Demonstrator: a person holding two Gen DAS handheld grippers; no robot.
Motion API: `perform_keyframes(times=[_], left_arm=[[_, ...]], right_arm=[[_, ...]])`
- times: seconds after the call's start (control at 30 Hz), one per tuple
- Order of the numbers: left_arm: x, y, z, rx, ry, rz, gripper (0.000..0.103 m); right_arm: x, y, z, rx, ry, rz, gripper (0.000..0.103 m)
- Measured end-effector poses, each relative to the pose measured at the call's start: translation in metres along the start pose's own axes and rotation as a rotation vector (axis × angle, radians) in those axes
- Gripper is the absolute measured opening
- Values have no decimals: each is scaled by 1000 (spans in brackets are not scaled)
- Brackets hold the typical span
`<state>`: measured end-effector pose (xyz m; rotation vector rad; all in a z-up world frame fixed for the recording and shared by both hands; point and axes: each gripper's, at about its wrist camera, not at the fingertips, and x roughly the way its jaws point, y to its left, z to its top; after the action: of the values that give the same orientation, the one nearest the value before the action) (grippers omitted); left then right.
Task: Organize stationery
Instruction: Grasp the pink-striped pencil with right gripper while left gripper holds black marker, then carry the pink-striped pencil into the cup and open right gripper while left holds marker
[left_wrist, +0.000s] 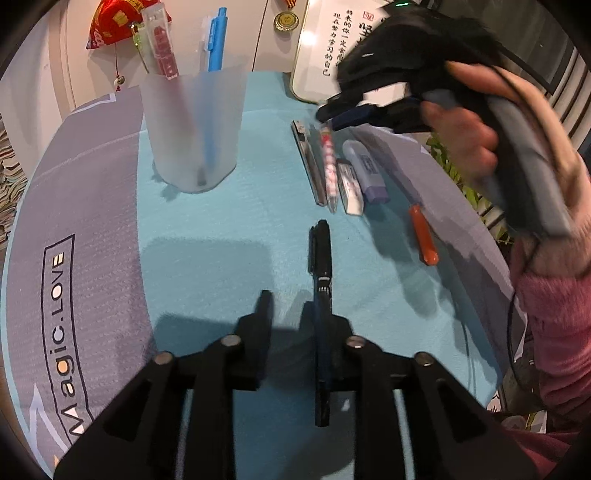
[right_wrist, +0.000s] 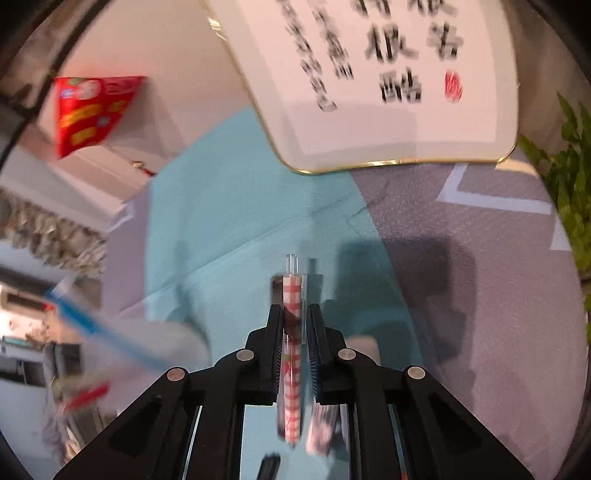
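**Inspector A:** Risks first, largest item down. The mat (left_wrist: 207, 229) is soft teal fabric over a grey printed cover; it could ruck under a dragged pen. The cup (left_wrist: 194, 129), frosted, thin-walled and tapered, stands upright on it and already holds a blue pen (left_wrist: 213, 44) and a clear patterned case (left_wrist: 160, 48). It looks light. A hard drop-in or a knock on the rim would likely tip it.

**Inspector B:** And the grippers?

**Inspector A:** The right gripper (right_wrist: 293, 325) has its jaws clamped on a checked pen (right_wrist: 291, 354), a slim clear barrel with red-and-white gingham inside. It is lifted off the mat, pointing forward. Smooth round plastic between ridged pads: it may swivel or slide out if the swing is fast, and the right wrist view is blurred with motion.

**Inspector B:** The left?

**Inspector A:** The left gripper (left_wrist: 286, 314) has its jaws apart, resting low over the mat. A black pen (left_wrist: 320, 258), matte with a clip, lies along the right-hand finger, not gripped. Closing off-centre would roll it away.

**Inspector B:** Still loose?

**Inspector A:** A row beside the cup: silver pen (left_wrist: 308, 162), patterned pen (left_wrist: 330, 170), eraser (left_wrist: 351, 188), correction tape (left_wrist: 367, 170), orange pen (left_wrist: 424, 236). All await sorting.
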<state>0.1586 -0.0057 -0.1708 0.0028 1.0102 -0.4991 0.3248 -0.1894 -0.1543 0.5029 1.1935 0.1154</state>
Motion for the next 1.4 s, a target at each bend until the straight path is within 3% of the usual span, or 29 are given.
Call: perform_keyframes(times=[0.13,0.27,0.37,0.53,0.63,0.73,1.07,1.23,1.4], left_arm=[[-1,-7,6,10,-19,-7,31],[10,-17,14,43,2,7,31],[19,-23,17,64,26,14,31],[32,-33,24,104,17,76,28],[35,-34,28,118,16,105,12],[30,-28,30,77,26,64,12],[-60,-25,28,-12,-197,85,12],[-102,-19,18,-31,-303,118,12],[-121,-10,15,-59,-359,126,12]], right_arm=[[-50,9,-25,-95,-91,62,14],[-100,15,-63,-234,-237,16,14],[-121,7,-85,-292,-292,-21,14],[-128,-9,-102,-296,-304,-21,14],[-129,-19,-107,-303,-312,-22,14],[-130,-21,-111,-316,-316,-8,14],[-135,-5,-112,-384,-350,47,14],[-140,22,-109,-426,-375,87,14],[-152,63,-98,-475,-450,116,14]])
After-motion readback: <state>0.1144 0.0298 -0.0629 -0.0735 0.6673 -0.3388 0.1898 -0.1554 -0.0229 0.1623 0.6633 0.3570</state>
